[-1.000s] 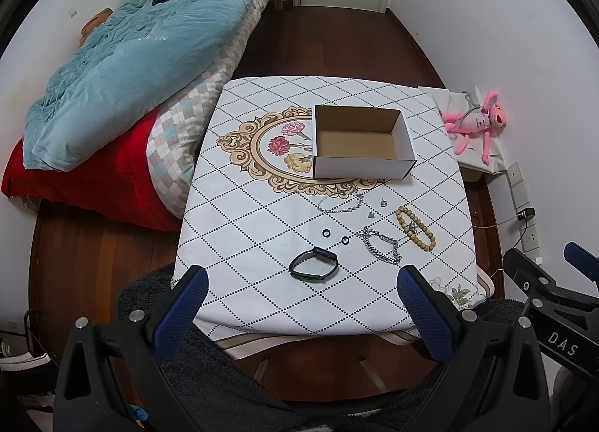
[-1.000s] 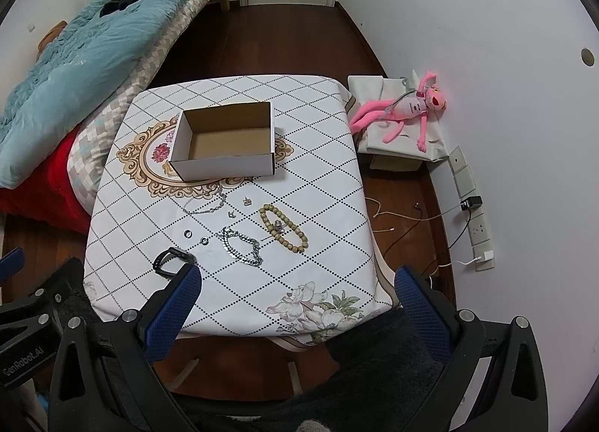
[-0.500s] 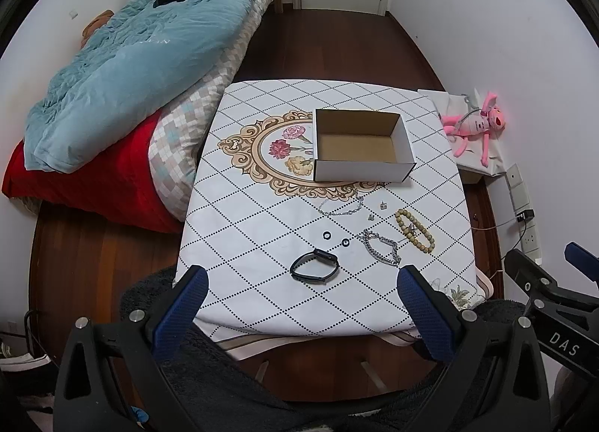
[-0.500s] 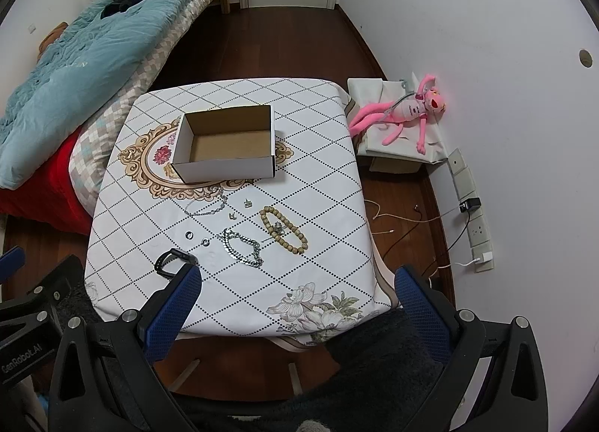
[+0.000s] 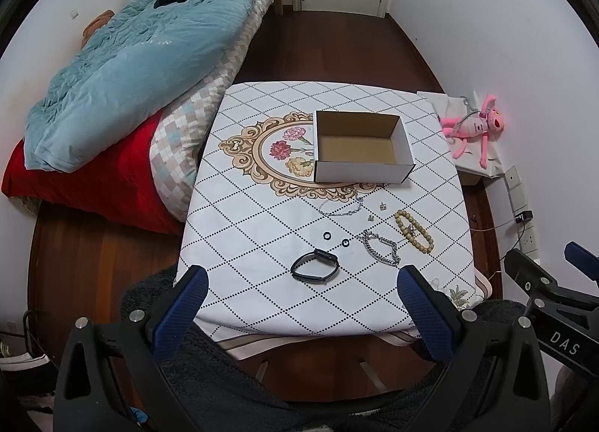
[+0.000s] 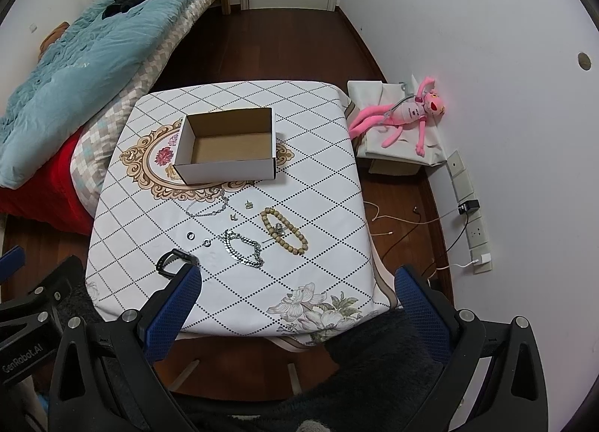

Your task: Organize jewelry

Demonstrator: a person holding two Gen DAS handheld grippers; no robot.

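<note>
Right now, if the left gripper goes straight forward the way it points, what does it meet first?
Probably the black band: it lies on the table nearest ahead, between the open left gripper fingers. Depth is uncertain.

left gripper (image 5: 299, 295): black frame, blue textured fingers (image 5: 179, 312), silver screws
right gripper (image 6: 297, 295): same; "DAS" marking

Ahead of the left claw (image 5: 299, 304), whose pads (image 5: 179, 310) are rough blue rubber: a matt cardboard box (image 5: 361, 147), shiny metal chain bracelet (image 5: 382, 246), wooden bead bracelet (image 5: 413, 231), smooth printed cloth on the surface (image 5: 262, 214).
</note>
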